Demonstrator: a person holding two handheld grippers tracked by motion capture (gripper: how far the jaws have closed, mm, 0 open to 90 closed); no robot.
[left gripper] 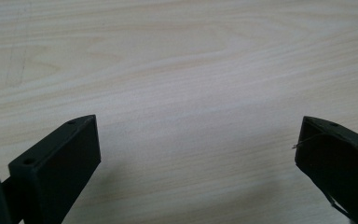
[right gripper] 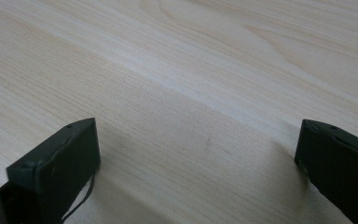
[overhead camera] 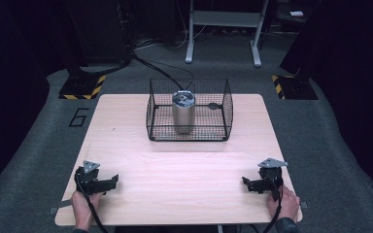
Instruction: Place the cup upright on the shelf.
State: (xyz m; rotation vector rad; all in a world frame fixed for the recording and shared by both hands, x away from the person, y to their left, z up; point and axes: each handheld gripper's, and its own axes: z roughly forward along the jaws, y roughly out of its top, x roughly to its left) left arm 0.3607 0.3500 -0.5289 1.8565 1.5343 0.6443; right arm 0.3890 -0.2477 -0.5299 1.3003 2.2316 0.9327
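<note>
Both claws rest low at the near edge of the bench (overhead camera: 175,179), one toward each near corner. The left claw (overhead camera: 110,182) points inward, and in the left gripper view its jaws stand wide apart with nothing but bare wood grain between them. The right claw (overhead camera: 246,183) mirrors it on the other side; in the right gripper view its jaws also stand wide apart and hold nothing. A hand (overhead camera: 83,204) grips the left tool from below, and the other hand (overhead camera: 285,205) grips the right.

The middle of the bench carries nothing between the claws and the work. Toward the far edge stands a black wire basket (overhead camera: 190,132), open at the top. Inside it a metal tumbler (overhead camera: 183,112) stands upright, left of the basket's centre, with its lid on. A small dark object lies on the basket floor to its right; what it is cannot be told.

The step in hand appears to be the reach toward the tumbler. Recommended procedure:

- Raise the working claw above the basket rim before advancing, since the wire walls block any side approach.
- Descend from above with the jaws kept wide.
- Straddle the tumbler body below the lid, then close squarely, as smooth metal is likely to slip.
- Steady the basket with the other claw if it shifts.
</note>
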